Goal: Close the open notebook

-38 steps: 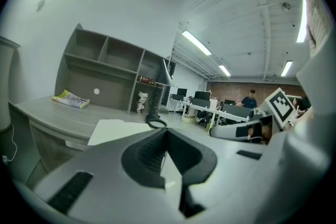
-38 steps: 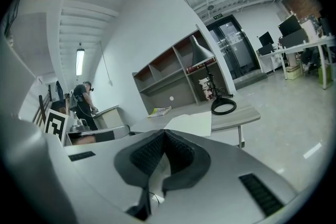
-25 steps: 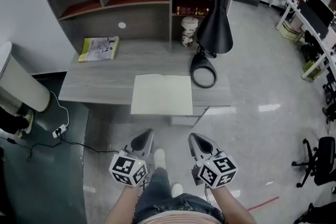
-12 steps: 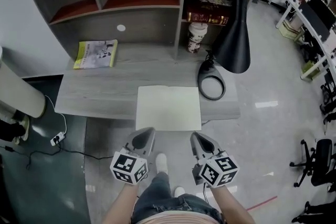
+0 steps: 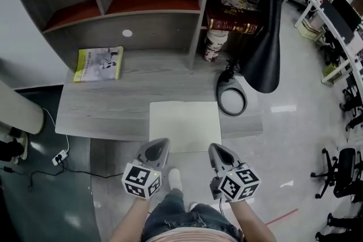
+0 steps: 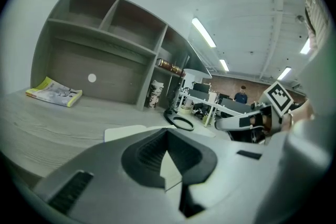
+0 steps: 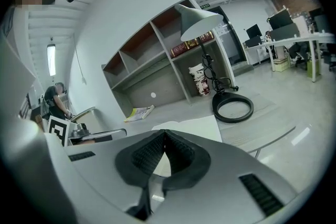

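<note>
Left grey hand-held gripper [image 5: 160, 144] and right grey hand-held gripper [image 5: 215, 148], each bearing a marker cube, held side by side, tips pointing forward and slightly downward. Both pairs of jaws are pressed together, with nothing between. Bare forearms [image 5: 132, 217] enter from the lower edge.

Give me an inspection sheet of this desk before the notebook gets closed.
Surface: grey wooden desk, with a shelf unit at the back.
Job's things: notebook lies open and flat at the desk's near edge.
Clutter: yellow-green booklet at back left; black lamp right of the notebook; patterned cup; books on the shelf.
Grippers: left gripper and right gripper both have jaws together and empty, at the notebook's near edge.
Cables: lamp cord by the cup; plug strip with cords on the floor at left.
Surroundings: glossy floor, office chairs at right.
</note>
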Demonstrator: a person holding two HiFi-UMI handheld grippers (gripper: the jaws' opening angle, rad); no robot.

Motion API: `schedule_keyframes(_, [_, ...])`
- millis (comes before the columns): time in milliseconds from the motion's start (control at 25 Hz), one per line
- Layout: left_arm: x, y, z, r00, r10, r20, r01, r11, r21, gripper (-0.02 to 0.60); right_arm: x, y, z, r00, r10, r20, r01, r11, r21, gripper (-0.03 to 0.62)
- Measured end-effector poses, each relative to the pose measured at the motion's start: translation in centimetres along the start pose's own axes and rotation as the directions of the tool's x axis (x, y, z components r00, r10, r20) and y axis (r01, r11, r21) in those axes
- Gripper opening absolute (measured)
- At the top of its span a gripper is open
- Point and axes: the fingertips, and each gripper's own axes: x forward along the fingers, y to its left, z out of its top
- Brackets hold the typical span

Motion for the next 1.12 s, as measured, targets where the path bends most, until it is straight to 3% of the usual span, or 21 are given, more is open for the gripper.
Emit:
schedule_keyframes(680, [3.4,2.8,-0.7,0.996,-0.067,-0.060,0.067,0.998,-0.007,0.011,3.5,-1.8,0.4,0.997,-0.067,-0.032,0.068,0.997,0.028,0.008])
schedule_keyframes(1120, [4.3,3.0,-1.7,0.991,-0.075,-0.114,0.075,0.997,-0.003,0.011,3.2,-3.5,-1.3,0.988,-0.107,-0.113,0.115,0.991,0.069,0.010])
